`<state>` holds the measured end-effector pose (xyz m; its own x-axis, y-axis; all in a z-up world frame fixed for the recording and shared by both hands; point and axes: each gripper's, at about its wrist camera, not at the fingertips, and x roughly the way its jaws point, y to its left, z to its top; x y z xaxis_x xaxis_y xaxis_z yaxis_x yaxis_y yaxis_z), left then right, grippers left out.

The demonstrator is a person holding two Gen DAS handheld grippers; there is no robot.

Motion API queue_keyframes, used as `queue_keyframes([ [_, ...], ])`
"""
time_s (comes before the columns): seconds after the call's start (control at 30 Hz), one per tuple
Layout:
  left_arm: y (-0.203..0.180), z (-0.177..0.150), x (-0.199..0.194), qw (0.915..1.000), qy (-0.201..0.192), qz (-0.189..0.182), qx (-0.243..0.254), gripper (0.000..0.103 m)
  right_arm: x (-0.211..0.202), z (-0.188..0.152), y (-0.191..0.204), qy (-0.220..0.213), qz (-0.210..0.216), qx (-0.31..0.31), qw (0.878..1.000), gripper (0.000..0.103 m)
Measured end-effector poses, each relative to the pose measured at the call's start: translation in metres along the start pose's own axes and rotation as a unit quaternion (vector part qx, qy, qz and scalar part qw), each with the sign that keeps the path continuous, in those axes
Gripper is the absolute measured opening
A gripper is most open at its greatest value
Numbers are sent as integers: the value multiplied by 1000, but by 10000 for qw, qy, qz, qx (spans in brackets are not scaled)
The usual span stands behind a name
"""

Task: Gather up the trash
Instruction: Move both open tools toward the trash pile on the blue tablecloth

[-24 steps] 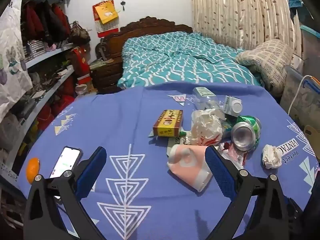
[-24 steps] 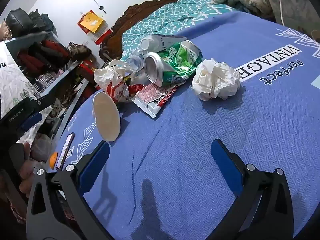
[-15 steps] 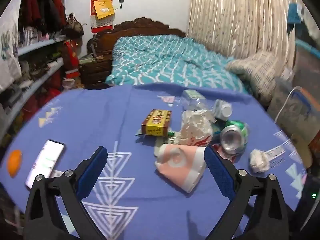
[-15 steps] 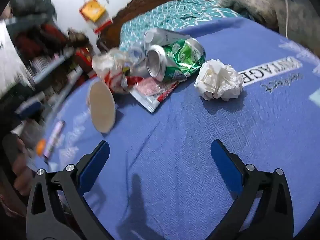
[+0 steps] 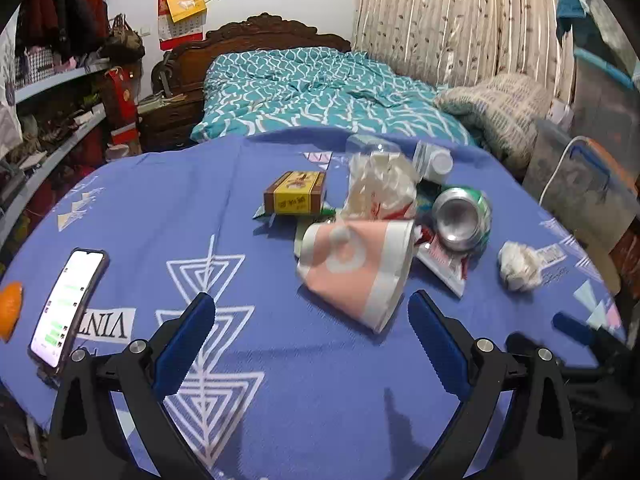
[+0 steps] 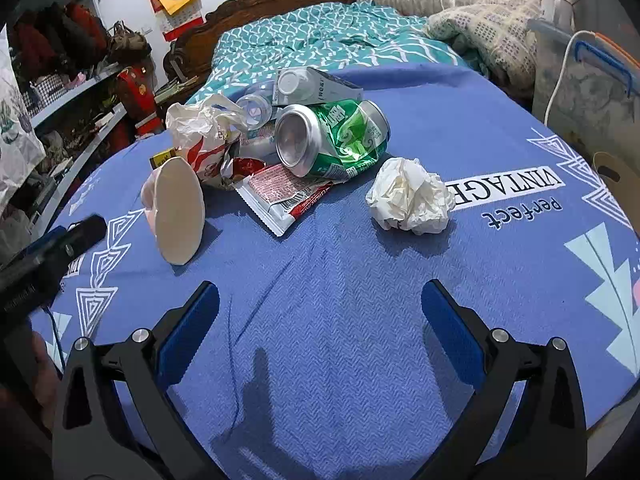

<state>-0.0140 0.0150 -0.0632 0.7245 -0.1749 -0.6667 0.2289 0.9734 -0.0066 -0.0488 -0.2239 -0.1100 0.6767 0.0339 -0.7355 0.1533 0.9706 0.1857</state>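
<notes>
A pile of trash lies on the blue table cloth (image 5: 280,380): a pink and white paper cup (image 5: 356,268) on its side, a crushed green can (image 5: 464,216), a crumpled white paper ball (image 5: 518,266), a yellow-brown box (image 5: 296,194), a crumpled white wrapper (image 5: 380,188), a red and white snack packet (image 6: 280,192) and a plastic bottle (image 6: 316,86). My left gripper (image 5: 310,312) is open, just short of the cup. My right gripper (image 6: 320,304) is open above bare cloth, short of the paper ball (image 6: 410,196) and can (image 6: 332,138).
A phone (image 5: 68,306) with a lit screen and an orange (image 5: 10,310) lie at the table's left edge. A bed (image 5: 312,92) stands behind the table, shelves (image 5: 52,80) to the left, a plastic box (image 5: 580,184) to the right.
The left gripper has moved forward and right, nearer the cup. The right gripper has turned a little, and the trash now sits more centred before it. Both stay open.
</notes>
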Motion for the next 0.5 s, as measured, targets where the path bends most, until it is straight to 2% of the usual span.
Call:
queue_keyframes([
  [0.1,5,-6,9,9996,211,121,-105,94,-4,-3,2,-36,-11,-3,10000,100],
  [0.3,24,-14,19,9960,609,187,-626,94,-2,-2,0,-31,-20,2,10000,100],
  [0.4,19,-17,20,9959,627,386,-528,94,-2,-2,-1,-48,-27,18,10000,97],
  [0.5,11,-19,23,9963,674,434,-322,94,2,-2,-3,15,-33,24,10000,88],
])
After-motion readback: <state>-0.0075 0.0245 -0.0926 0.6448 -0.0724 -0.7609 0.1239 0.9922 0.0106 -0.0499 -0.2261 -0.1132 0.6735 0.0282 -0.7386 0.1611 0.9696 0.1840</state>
